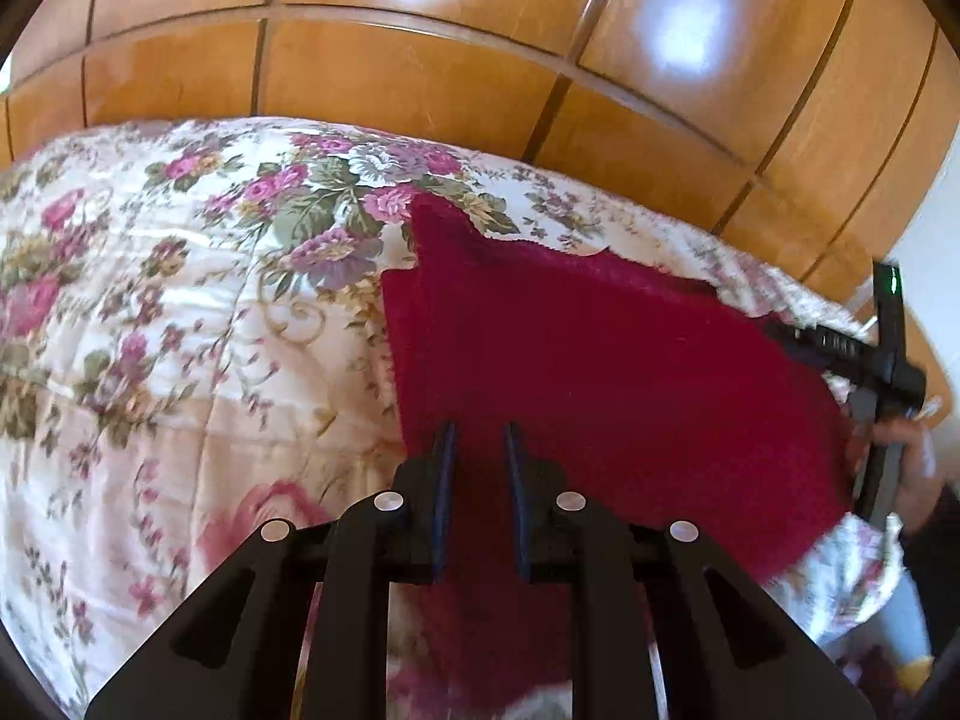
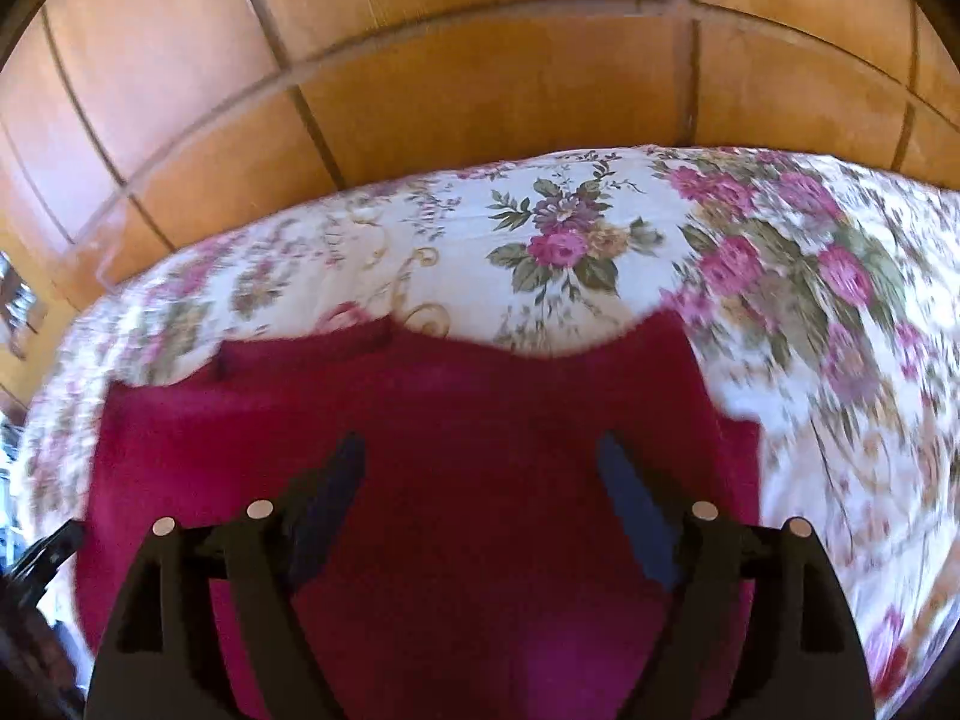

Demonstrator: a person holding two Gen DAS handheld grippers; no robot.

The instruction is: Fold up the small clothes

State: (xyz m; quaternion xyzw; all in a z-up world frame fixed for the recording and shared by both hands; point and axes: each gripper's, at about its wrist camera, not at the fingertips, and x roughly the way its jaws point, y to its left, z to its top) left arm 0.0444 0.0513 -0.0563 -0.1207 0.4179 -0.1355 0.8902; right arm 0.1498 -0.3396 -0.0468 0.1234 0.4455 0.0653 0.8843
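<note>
A red knitted cloth (image 2: 420,450) lies flat on the flowery bed cover (image 1: 180,300). The right tongs (image 2: 483,456) are wide open over it, gripping nothing. The left tongs (image 1: 480,438) are almost closed above its near left edge; I cannot tell if they pinch it.

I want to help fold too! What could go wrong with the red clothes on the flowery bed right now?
1. The left gripper looks nearly closed over the red garment; whether it really pinches cloth is unclear, so the piece might slip.
2. The right gripper is wide open above the garment, so that side probably stays loose and may fold crooked.
3. The floral bedspread is soft and quilted; a gripper could grab it too.
</note>
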